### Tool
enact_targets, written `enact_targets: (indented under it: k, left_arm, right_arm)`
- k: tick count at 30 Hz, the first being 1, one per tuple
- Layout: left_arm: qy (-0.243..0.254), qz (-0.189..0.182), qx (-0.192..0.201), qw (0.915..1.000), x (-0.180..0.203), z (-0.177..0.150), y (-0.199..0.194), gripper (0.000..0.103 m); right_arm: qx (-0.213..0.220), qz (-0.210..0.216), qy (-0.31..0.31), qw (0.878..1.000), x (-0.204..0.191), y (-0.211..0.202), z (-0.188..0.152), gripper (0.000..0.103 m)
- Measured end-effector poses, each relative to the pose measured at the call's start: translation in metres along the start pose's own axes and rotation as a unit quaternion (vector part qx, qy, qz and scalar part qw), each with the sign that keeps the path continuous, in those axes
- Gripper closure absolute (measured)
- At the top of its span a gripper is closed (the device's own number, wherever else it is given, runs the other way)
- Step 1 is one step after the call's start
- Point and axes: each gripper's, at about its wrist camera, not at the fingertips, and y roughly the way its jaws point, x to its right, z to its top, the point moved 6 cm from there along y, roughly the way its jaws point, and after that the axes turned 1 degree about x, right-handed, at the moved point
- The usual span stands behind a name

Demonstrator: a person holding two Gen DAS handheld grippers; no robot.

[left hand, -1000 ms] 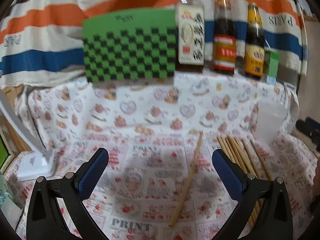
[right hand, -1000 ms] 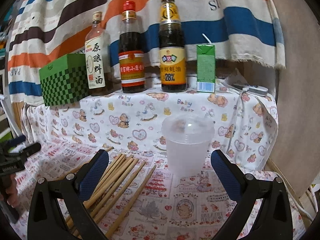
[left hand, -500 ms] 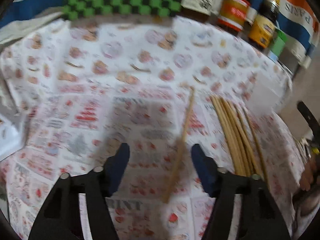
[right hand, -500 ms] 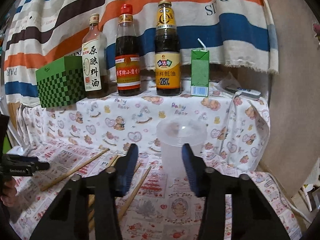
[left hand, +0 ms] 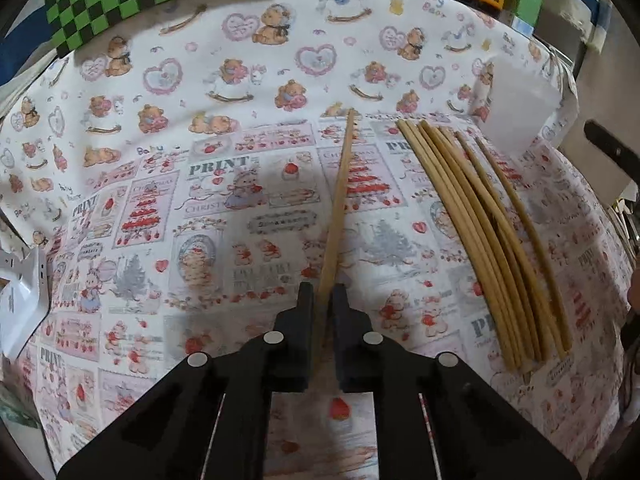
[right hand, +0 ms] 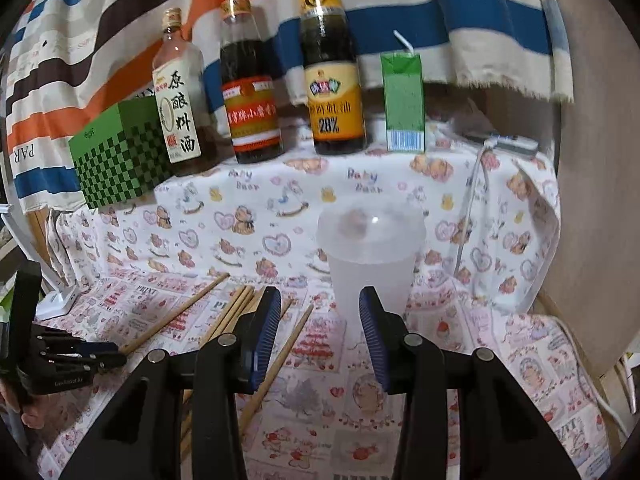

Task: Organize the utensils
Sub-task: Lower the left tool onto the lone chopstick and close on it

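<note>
A single wooden chopstick (left hand: 340, 192) lies on the printed cloth, apart from a bundle of several chopsticks (left hand: 480, 232) to its right. My left gripper (left hand: 323, 294) points down at the cloth, its jaws closing, pads against the near end of the single chopstick. The right wrist view shows that gripper (right hand: 100, 350) low at the left, on the chopstick (right hand: 176, 312). A translucent plastic cup (right hand: 370, 264) stands upright past the bundle (right hand: 236, 308). My right gripper (right hand: 320, 304) hovers half open just before the cup, nothing between its pads.
On a raised ledge behind stand a green checkered box (right hand: 116, 156), three sauce bottles (right hand: 250, 80) and a green juice carton (right hand: 402, 104). A white cable (right hand: 472, 200) hangs at the right. A white device (left hand: 24, 292) sits at the cloth's left edge.
My left gripper tilted down toward the cloth and its jaws came from wide open to closed around the single chopstick. The right gripper narrowed from wide to half open, then held.
</note>
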Motion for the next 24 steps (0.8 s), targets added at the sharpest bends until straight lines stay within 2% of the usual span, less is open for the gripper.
enact_targets:
  k: [1,5,8,11,14,20,24]
  left_arm:
    - [-0.005,0.005,0.007,1.0,-0.005,0.003,-0.004,0.095]
    - [-0.01,-0.02,0.04,0.999,-0.009,0.011,-0.023,0.095]
    - [-0.02,-0.041,0.07,0.9965,-0.01,0.016,-0.036,0.095]
    - [-0.031,-0.051,0.091,0.9941,-0.012,0.02,-0.045,0.096]
    - [-0.036,-0.057,0.13,0.9892,-0.01,0.024,-0.06,0.097]
    - [-0.045,-0.052,0.222,0.9727,-0.013,0.03,-0.093,0.097]
    - [-0.053,-0.056,0.271,0.9594,-0.015,0.031,-0.109,0.097]
  right_arm:
    - [-0.01,0.002,0.003,1.0,0.0,0.002,-0.002,0.06]
    - [-0.048,0.039,0.031,0.998,0.0,0.008,-0.008,0.059]
    - [-0.051,0.008,0.035,0.998,0.006,0.012,-0.011,0.054]
    - [-0.065,0.015,0.039,0.997,0.005,0.018,-0.013,0.054]
    - [-0.076,0.009,0.036,0.996,0.004,0.023,-0.018,0.053]
    - [-0.109,0.029,0.062,0.992,0.007,0.037,-0.028,0.054]
    - [-0.105,0.031,0.057,0.992,0.003,0.036,-0.03,0.054]
